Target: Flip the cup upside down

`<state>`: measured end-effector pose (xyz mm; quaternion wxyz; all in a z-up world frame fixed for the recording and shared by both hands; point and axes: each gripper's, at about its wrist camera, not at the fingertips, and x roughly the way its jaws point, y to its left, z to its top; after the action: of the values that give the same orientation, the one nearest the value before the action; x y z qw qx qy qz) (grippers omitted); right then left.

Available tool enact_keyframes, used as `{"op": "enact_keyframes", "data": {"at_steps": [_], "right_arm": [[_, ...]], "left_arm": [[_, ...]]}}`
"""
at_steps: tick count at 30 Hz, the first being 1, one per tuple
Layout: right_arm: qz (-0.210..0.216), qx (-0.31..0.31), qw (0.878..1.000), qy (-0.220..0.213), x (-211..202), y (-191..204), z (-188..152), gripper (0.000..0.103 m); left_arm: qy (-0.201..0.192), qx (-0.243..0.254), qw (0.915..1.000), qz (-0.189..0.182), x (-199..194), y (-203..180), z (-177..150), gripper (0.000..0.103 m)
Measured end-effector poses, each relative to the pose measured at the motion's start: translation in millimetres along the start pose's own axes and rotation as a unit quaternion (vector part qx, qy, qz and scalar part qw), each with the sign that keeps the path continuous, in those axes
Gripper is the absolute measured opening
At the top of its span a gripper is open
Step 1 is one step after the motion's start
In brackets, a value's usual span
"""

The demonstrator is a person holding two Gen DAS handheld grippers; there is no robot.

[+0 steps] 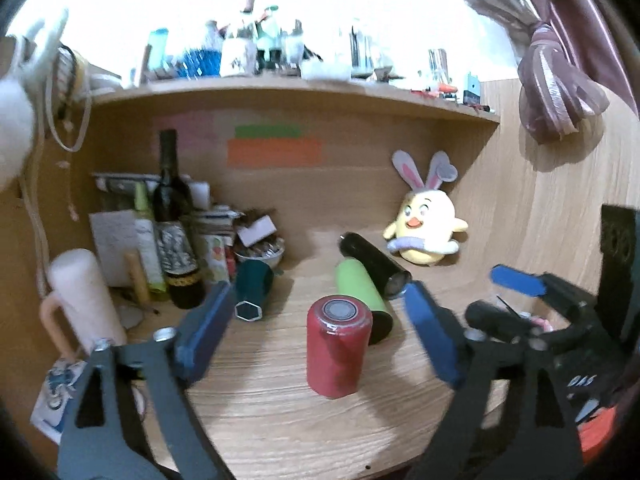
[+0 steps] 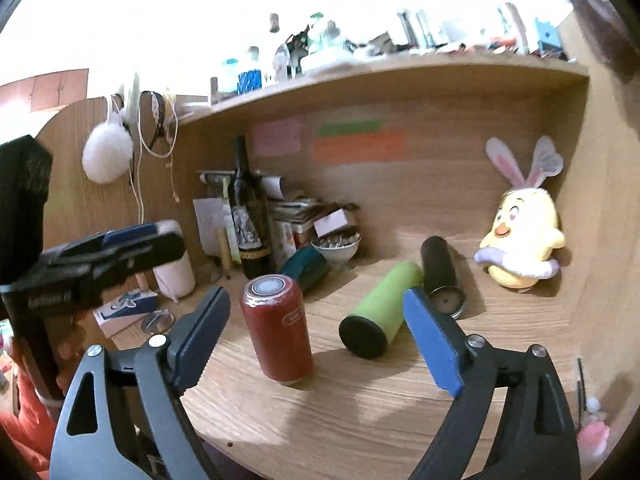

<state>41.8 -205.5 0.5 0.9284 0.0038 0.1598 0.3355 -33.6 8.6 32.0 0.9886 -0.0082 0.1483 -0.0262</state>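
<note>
A red cup [image 1: 338,350] stands on the wooden desk with its metal base up; it also shows in the right wrist view [image 2: 278,328]. A green cup [image 1: 362,292] [image 2: 380,312], a black cup [image 1: 374,266] [image 2: 440,276] and a dark teal cup [image 1: 252,290] [image 2: 304,266] lie on their sides behind it. My left gripper [image 1: 320,332] is open and empty, its blue pads either side of the red cup but nearer the camera. My right gripper [image 2: 320,336] is open and empty, to the right of the red cup; it shows in the left wrist view [image 1: 520,284].
A dark wine bottle [image 1: 174,220] [image 2: 250,216], papers, a small bowl [image 2: 336,246] and a white mug [image 1: 84,300] crowd the back left. A yellow chick plush [image 1: 426,226] [image 2: 520,240] sits at the back right. A shelf [image 1: 300,92] overhangs the desk.
</note>
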Motion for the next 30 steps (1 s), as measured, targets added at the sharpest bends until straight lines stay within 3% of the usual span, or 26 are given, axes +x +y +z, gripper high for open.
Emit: {"op": "enact_keyframes", "data": {"at_steps": [3, 11, 30], "right_arm": [[-0.006, 0.013, 1.0, -0.009, -13.3, -0.9, 0.6, 0.103], [-0.025, 0.023, 0.999, -0.013, -35.4, -0.9, -6.8, 0.103], [-0.037, 0.01, 0.999, -0.015, -37.6, 5.3, -8.7, 0.103]], "left_arm": [[-0.014, 0.001, 0.9998, 0.016, -13.6, -4.4, -4.3, 0.1], [-0.024, 0.012, 0.9989, 0.039, -28.8, -21.8, -14.2, 0.103], [-0.025, 0.017, 0.9989, 0.035, -35.0, -28.6, -19.6, 0.103]]}}
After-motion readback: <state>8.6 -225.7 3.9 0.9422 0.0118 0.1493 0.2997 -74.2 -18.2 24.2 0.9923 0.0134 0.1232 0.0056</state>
